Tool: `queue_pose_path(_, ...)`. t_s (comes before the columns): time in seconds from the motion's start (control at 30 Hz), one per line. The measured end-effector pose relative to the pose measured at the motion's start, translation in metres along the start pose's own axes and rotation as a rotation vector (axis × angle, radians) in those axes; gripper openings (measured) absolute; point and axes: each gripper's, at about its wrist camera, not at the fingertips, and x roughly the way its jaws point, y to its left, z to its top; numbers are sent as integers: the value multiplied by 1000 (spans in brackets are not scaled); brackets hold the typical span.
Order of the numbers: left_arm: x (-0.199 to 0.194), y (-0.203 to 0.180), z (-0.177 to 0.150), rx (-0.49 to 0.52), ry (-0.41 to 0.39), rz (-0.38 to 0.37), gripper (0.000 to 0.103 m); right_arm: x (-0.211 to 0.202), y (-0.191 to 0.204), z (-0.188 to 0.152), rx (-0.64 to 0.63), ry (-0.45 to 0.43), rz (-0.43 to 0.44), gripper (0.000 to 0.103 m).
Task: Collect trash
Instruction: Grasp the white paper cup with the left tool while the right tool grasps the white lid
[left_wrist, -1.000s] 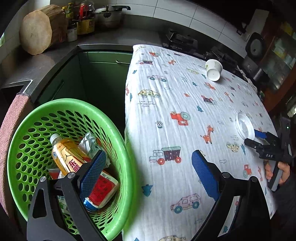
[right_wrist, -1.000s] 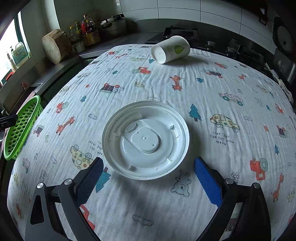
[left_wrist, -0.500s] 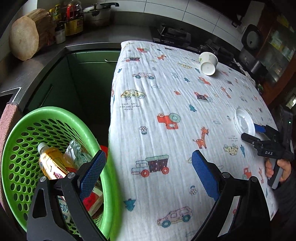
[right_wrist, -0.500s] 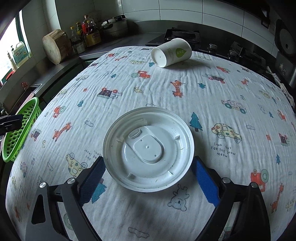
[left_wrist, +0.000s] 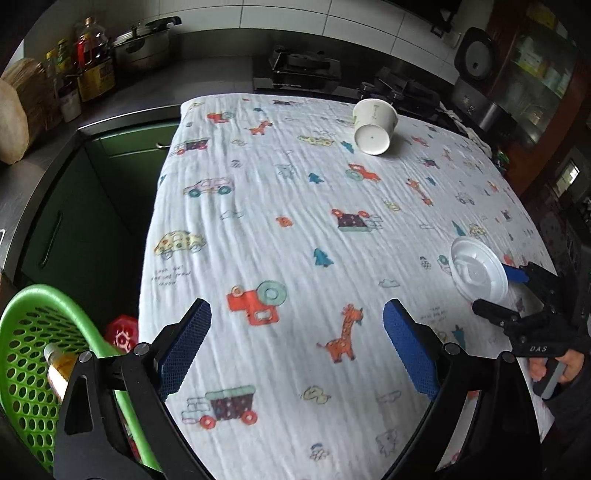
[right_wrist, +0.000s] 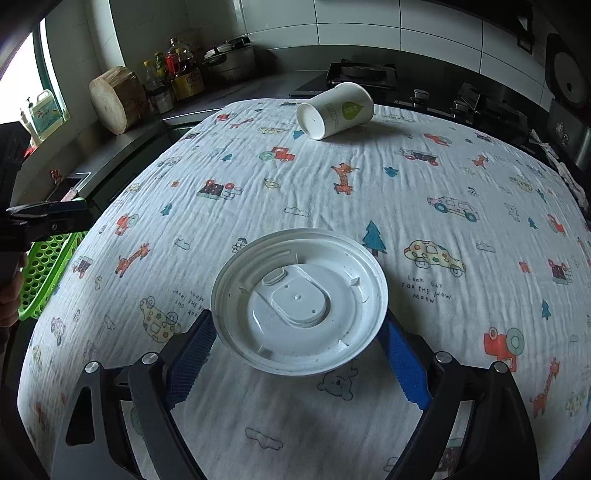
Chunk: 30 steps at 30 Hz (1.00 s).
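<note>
Trash on the tabletop (left_wrist: 258, 221), under a white cloth printed with cartoon cars and giraffes, comes to two pieces: a round white plastic lid (right_wrist: 299, 301) near the right edge and a white paper cup with a green leaf mark (right_wrist: 334, 110) tipped on its side at the far end. The right gripper (right_wrist: 299, 356) has its blue-padded jaws spread either side of the lid, pads close to its rim. The left gripper (left_wrist: 295, 349) hovers released above the cloth, holding nothing. Beside the near left edge sits a green perforated plastic basket (left_wrist: 26, 354) with a bottle (left_wrist: 59, 365) inside
</note>
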Motion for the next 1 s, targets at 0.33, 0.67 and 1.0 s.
queue_pose_path(0.33,56,-74,79,123,-37,-41,95,-11,-19,-11,-40,43,-15,85)
queue_pose_path(0.67,126,-123,157,194,-56,31,95,-22,-39,-14,-50,49,-11,84)
queue_pose_path(1.0,175,-134,196,206,-42,114,95,-21,-43,-14,-63,51,2,84)
